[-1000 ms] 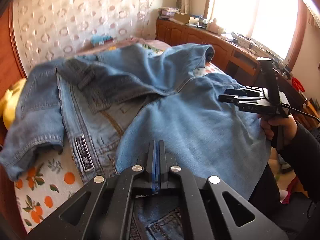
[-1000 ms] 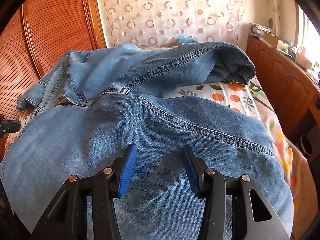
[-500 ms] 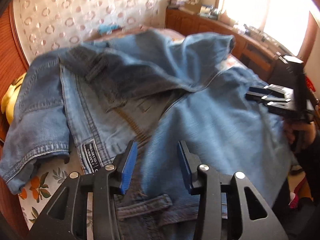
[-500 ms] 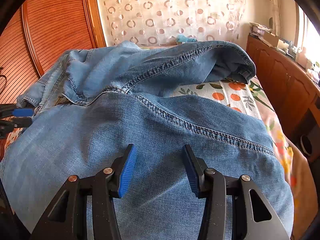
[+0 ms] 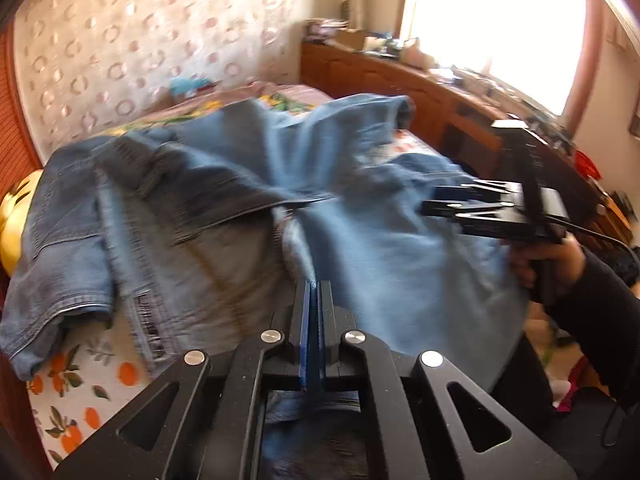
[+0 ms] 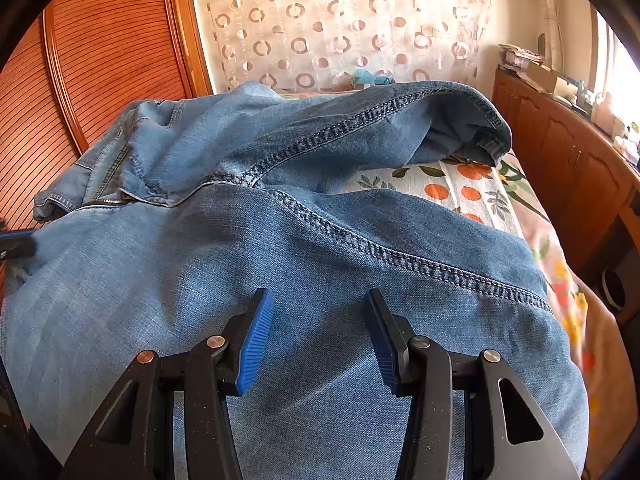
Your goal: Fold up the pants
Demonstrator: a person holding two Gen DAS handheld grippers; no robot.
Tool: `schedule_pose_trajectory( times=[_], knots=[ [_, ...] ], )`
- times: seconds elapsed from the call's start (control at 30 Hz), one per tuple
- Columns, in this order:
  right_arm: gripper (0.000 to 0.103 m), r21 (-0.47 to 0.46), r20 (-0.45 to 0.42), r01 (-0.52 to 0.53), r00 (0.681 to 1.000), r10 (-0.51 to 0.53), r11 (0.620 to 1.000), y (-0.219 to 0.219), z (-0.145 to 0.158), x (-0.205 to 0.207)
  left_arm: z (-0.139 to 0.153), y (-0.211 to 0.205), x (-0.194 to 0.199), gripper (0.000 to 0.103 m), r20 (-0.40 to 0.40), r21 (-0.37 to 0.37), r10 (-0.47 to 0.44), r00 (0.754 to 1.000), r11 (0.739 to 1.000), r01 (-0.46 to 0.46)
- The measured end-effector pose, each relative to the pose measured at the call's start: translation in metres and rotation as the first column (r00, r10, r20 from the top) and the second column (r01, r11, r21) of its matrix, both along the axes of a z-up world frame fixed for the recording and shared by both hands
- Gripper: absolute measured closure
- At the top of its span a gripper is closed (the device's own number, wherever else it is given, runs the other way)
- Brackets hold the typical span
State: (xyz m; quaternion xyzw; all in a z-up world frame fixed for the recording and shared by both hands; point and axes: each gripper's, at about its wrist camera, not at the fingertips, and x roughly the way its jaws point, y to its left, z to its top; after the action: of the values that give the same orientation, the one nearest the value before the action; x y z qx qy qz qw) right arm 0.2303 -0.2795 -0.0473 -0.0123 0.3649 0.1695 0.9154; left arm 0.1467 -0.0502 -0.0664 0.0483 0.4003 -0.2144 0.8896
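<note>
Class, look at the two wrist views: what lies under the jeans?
Under the jeans lies a bed sheet printed with oranges and leaves, showing beyond the far leg and beside the waistband. The sheet directly beneath the denim is covered, so anything there cannot be seen.

Light: I see daylight pouring from the blown-out white window (image 5: 492, 28) at right.
Blur: my left view smears the crumpled blue denim pants (image 5: 360, 232); my right view stays sharp.
Shadows: soft, under denim folds.
Edges: fisheye bending, dark corner vignette.

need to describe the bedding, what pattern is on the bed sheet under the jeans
White bed sheet printed with oranges and green leaves; clearest in the right wrist view.
</note>
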Motion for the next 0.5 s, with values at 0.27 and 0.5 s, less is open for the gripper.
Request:
schedule_pose_trajectory(
  times=[0.27,0.5],
  knots=[
    [0.054,0.007,-0.002,0.004,1.0,-0.004,1.0,0.001,0.0,-0.001,-0.024,-0.009,-0.002,0.095,-0.051,-0.037,0.0,0.999,0.999,-0.002],
    [0.054,0.002,0.001,0.014,1.0,-0.014,1.0,0.001,0.002,-0.003,-0.026,0.001,-0.014,0.093,-0.058,-0.069,0.024,0.998,0.997,-0.028]
  ],
)
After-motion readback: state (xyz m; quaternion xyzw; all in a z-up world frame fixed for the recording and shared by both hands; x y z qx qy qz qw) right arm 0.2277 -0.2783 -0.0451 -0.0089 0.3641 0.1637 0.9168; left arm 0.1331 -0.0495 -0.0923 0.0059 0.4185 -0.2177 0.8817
